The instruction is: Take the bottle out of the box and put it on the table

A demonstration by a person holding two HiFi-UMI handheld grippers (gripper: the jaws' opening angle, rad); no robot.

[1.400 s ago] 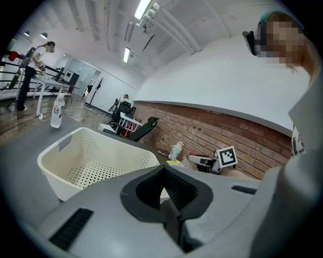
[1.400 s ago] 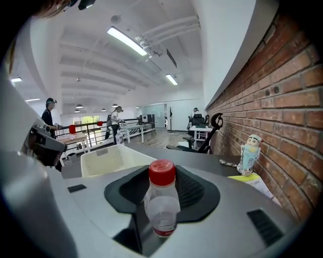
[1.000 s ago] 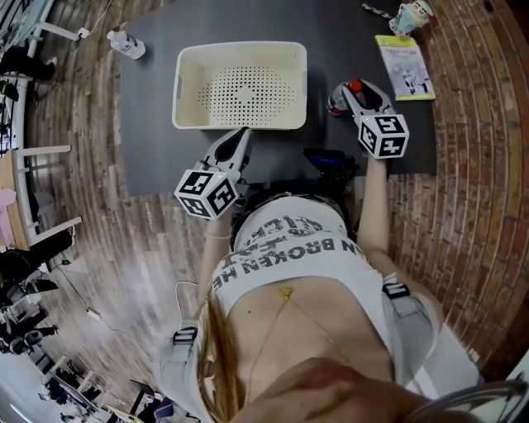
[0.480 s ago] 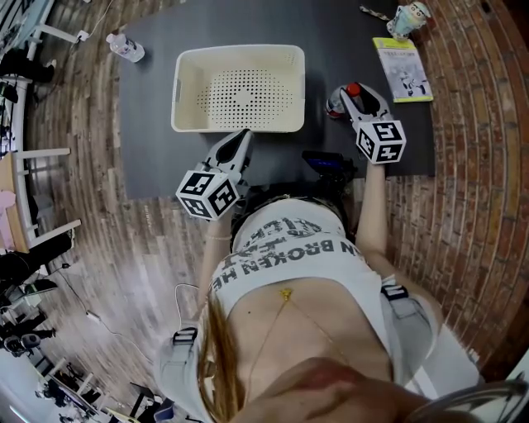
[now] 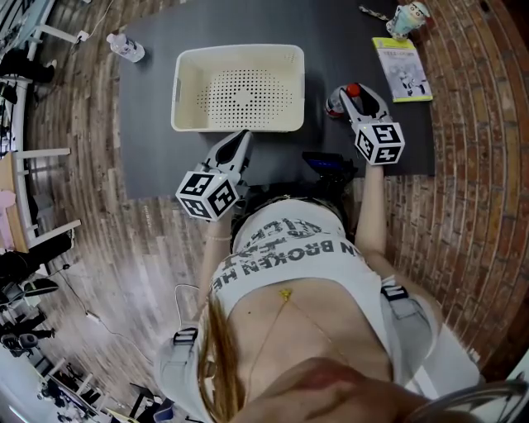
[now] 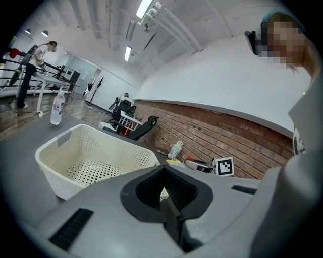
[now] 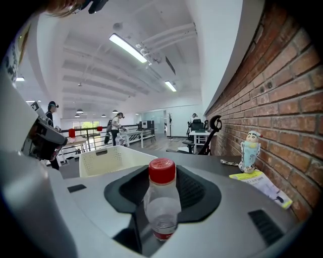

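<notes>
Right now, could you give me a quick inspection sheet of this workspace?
Surface: dark grey table.
Job's things: basket empty; bottle out of it, seemingly standing on the table to its right, red cap on.
Clutter: second bottle at the far left corner; booklet and figurine at the far right.
Grippers: left gripper shut, empty, by the basket's near wall; right gripper holds the bottle.
Cables: nothing seen on the table.
Surroundings: wood floor, brick wall, people at desks beyond.
</notes>
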